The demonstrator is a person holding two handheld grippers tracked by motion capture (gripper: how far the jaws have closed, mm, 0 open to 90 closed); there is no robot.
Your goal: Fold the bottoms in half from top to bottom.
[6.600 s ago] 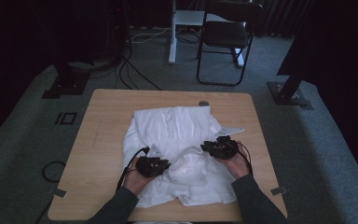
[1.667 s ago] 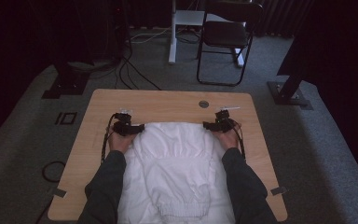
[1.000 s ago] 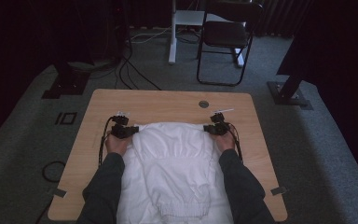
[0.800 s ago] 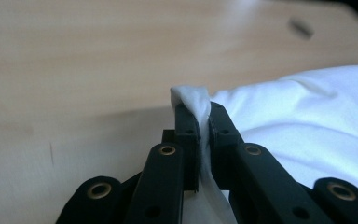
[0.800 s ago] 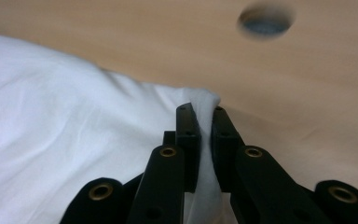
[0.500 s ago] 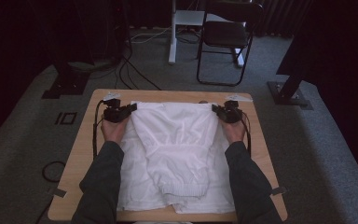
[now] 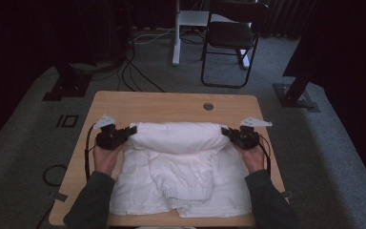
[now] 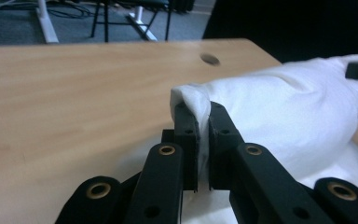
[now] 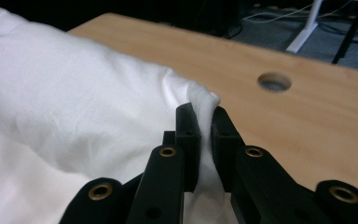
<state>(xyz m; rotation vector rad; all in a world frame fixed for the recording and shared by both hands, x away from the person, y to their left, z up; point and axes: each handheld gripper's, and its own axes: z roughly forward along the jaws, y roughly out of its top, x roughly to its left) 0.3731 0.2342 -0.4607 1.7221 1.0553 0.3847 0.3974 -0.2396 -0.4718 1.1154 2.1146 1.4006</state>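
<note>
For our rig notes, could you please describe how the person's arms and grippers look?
Both grippers, left and right, are black, each topped by a grey three-cornered plate and trailing a black cable. Their fingers are blocky, on links with brass-coloured pins. The sleeves are dark grey-green.

My black jaws' lower parts run off both gripper views' bottom edges. The crumpled white cotton garment (image 7: 181, 167) hides the light wooden table (image 7: 171, 105) beneath it, and its hem is cut by the high view's bottom edge.

White garment (image 7: 181, 157) between both tools
</note>
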